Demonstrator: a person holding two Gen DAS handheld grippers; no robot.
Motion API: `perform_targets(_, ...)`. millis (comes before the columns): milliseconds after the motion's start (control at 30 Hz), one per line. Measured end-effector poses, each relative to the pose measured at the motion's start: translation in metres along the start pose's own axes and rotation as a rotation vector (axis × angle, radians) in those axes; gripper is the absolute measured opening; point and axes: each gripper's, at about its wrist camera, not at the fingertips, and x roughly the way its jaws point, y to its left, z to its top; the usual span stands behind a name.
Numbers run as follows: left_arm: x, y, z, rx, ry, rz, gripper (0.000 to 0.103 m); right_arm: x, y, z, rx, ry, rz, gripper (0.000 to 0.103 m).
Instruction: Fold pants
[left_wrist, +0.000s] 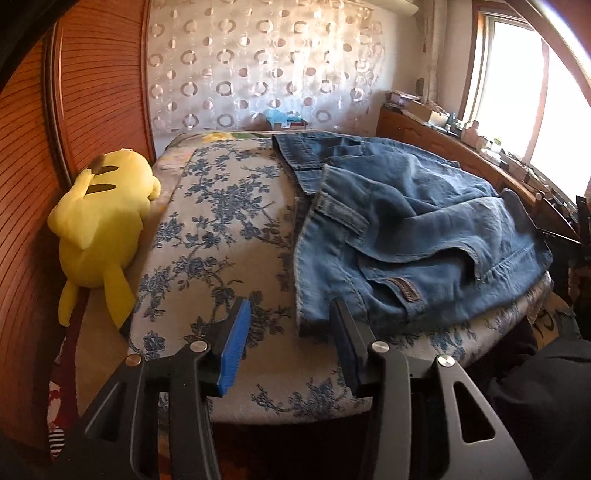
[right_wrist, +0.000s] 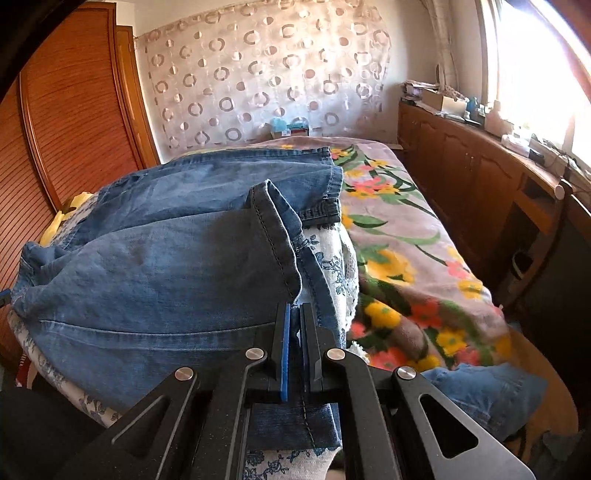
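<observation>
The faded blue denim pants (left_wrist: 406, 229) lie in a rumpled, partly folded heap on a white bedspread printed with blue flowers (left_wrist: 221, 229), filling the area from about 12 to 4 o'clock in the left wrist view. A belt-looped waistband and a brown leather patch (left_wrist: 406, 291) show there, details that the right wrist view does not give.

The left gripper (left_wrist: 291, 321) stands with its jaws spread over the bedspread at 6 o'clock; the right-hand finger sits at the near edge of the denim, but nothing is clamped between the blue pads (left_wrist: 236, 343). At 9 o'clock a yellow plush toy with brown back stripes (left_wrist: 99, 229) lies against the ribbed reddish wooden wardrobe door (left_wrist: 92, 92) — the other camera catches only a sliver of yellow at the pile's far left.

The right wrist view shows the same pants from the opposite end: the leg hems, with a stitched cuff (right_wrist: 273, 236) folded over near the centre. The right gripper (right_wrist: 295, 314) is pressed together on a seamed denim edge at 6 o'clock, the cloth running down between its fingers (only a thin slit shows between the pads). From 2 to 5 o'clock spreads a grey blanket with yellow, red and green flowers (right_wrist: 406, 251), which this camera shows far more fully. Both views share the sheer curtain patterned with rings (right_wrist: 258, 81) at 12 o'clock and a cluttered wooden sideboard (right_wrist: 461, 147) under the bright window at 2 o'clock.
</observation>
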Motion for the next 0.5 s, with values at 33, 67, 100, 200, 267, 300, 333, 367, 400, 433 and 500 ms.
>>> perform_targets(33, -0.001, -0.002, 0.0, 0.006, 0.0, -0.007, 0.046, 0.0, 0.001, 0.0, -0.001, 0.0, -0.001, 0.005)
perform_targets(67, -0.003, -0.005, 0.0, 0.016, -0.001, -0.013, 0.046, 0.001, 0.001, -0.001, -0.003, 0.002, -0.003, 0.005)
perform_targets(100, -0.003, -0.007, 0.0, 0.022, -0.001, -0.017, 0.046, 0.001, 0.001, -0.001, -0.005, 0.003, -0.004, 0.005)
perform_targets(200, 0.0, -0.01, -0.003, 0.026, 0.012, -0.032, 0.047, 0.002, 0.001, -0.003, -0.006, 0.007, -0.005, 0.005)
perform_targets(267, 0.006, -0.008, -0.005, 0.016, 0.02, -0.03, 0.047, 0.002, 0.0, -0.003, -0.004, 0.008, -0.003, 0.005)
perform_targets(300, 0.009, -0.007, -0.006, 0.009, 0.016, -0.033, 0.047, 0.003, 0.0, -0.003, -0.002, 0.009, -0.002, 0.005)
perform_targets(333, 0.01, -0.006, -0.006, 0.003, -0.004, -0.043, 0.047, 0.003, -0.001, -0.003, -0.001, 0.009, -0.001, 0.005)
perform_targets(367, 0.011, -0.005, -0.007, -0.001, -0.016, -0.052, 0.046, 0.003, -0.001, -0.003, -0.001, 0.01, -0.002, 0.005)
perform_targets(400, 0.013, -0.004, -0.006, -0.007, -0.02, -0.064, 0.036, 0.003, -0.001, -0.003, -0.001, 0.009, -0.001, 0.005)
perform_targets(433, 0.015, -0.004, -0.005, -0.01, -0.014, -0.076, 0.026, 0.002, -0.002, -0.003, 0.002, 0.007, 0.003, 0.005)
perform_targets(500, 0.018, -0.005, -0.002, -0.007, -0.011, -0.062, 0.018, -0.001, -0.003, -0.002, 0.003, -0.002, 0.008, 0.005)
